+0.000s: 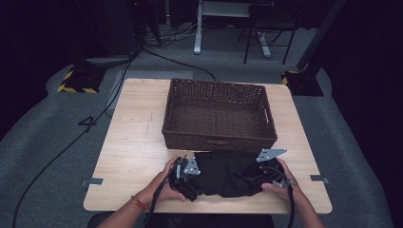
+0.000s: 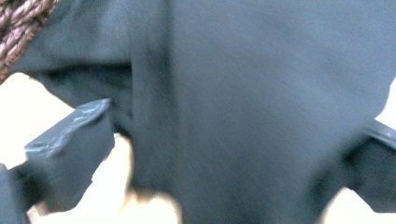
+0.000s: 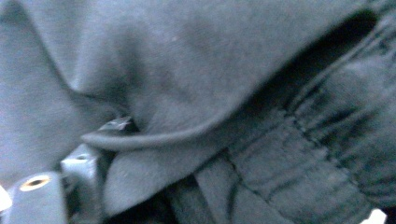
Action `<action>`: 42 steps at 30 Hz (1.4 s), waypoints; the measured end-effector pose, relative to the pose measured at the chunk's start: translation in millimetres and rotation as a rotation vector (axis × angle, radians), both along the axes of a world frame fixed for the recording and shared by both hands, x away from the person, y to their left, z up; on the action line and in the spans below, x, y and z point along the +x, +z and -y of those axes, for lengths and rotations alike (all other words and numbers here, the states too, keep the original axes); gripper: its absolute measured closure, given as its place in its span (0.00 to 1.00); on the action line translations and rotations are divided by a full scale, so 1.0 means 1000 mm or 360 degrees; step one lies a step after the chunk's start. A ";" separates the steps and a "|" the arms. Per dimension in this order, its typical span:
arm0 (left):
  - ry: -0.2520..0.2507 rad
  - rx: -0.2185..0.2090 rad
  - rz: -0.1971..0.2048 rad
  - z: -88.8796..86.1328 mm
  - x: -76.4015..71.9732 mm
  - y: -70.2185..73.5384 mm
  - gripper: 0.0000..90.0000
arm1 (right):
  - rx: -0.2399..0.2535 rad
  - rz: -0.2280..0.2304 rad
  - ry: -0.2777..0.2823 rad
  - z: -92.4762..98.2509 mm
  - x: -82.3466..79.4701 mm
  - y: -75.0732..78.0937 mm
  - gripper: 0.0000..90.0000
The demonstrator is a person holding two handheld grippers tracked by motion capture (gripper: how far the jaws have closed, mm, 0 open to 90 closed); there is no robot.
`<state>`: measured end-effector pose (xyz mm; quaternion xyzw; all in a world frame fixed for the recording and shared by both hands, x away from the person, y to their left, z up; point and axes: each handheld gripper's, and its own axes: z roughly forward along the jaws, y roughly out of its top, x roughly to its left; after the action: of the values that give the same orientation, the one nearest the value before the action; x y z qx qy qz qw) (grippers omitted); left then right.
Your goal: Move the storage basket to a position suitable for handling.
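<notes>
A black garment [image 1: 227,173] lies bunched on the wooden table [image 1: 133,142], near its front edge, just in front of a brown wicker basket [image 1: 218,140]. My left gripper [image 1: 194,180] is pushed into the garment's left end. In the left gripper view its jaws stand wide apart, with the dark cloth [image 2: 261,116] hanging between them. My right gripper [image 1: 265,178] is buried in the garment's right end. In the right gripper view, folds and an elastic waistband [image 3: 299,158] drape over it. One of its fingers [image 3: 91,165] shows at the lower left and the other is hidden.
The basket's inside is bare. Its rim [image 1: 216,85] reaches toward the table's far edge. Bare wood lies to the left and right of the basket. A cable [image 1: 71,142] trails across the grey floor on the left, and a chair [image 1: 268,28] and a desk frame [image 1: 199,28] stand beyond the table.
</notes>
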<state>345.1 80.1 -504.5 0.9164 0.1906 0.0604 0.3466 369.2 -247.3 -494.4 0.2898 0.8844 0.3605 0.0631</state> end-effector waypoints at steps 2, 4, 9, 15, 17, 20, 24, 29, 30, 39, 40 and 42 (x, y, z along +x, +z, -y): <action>-0.0009 0.0000 -0.0001 0.003 0.002 0.000 0.00 | 0.0017 0.0004 0.0030 -0.003 -0.001 0.001 0.27; -0.0023 0.0002 0.0005 0.007 0.005 0.000 0.00 | 0.0031 0.0000 0.0043 -0.006 -0.002 0.000 0.30; -0.0032 0.0000 0.0006 0.014 0.011 0.000 0.00 | 0.0065 -0.0001 0.0102 -0.011 -0.006 0.001 0.44; -0.0089 -0.0054 0.0037 0.015 0.011 0.004 0.32 | 0.0084 0.0010 0.0119 -0.010 -0.008 0.000 0.50; -0.0103 -0.0074 0.0041 0.016 0.011 0.005 0.44 | 0.0092 0.0005 0.0113 -0.010 -0.008 0.000 0.50; -0.0110 -0.0062 0.0030 0.014 0.011 0.006 0.53 | 0.0091 0.0000 0.0081 -0.010 -0.008 0.000 0.42; -0.0139 -0.0033 0.0030 0.008 0.010 0.008 0.58 | 0.0060 0.0025 0.0001 -0.005 -0.008 0.001 0.26; -0.0150 -0.0020 -0.0010 -0.004 0.008 0.010 0.58 | 0.0081 0.0037 -0.0099 0.006 -0.009 0.004 0.19; -0.0136 -0.0024 -0.0028 -0.006 0.007 0.010 0.52 | 0.0079 0.0054 -0.0111 0.008 -0.010 0.006 0.19; 0.0011 -0.0140 -0.0060 -0.029 0.001 0.018 0.18 | 0.0158 0.0124 -0.0251 0.023 -0.017 0.018 0.20; 0.0020 -0.0140 -0.0056 -0.027 0.002 0.017 0.18 | 0.0173 0.0128 -0.0265 0.023 -0.017 0.020 0.20; 0.0025 -0.0127 -0.0049 -0.020 0.006 0.017 0.17 | 0.0178 0.0129 -0.0285 0.019 -0.015 0.021 0.20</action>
<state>350.7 100.5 -487.4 0.9011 0.2055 0.0413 0.3795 354.7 -266.7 -473.1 0.3560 0.8301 0.4136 0.1144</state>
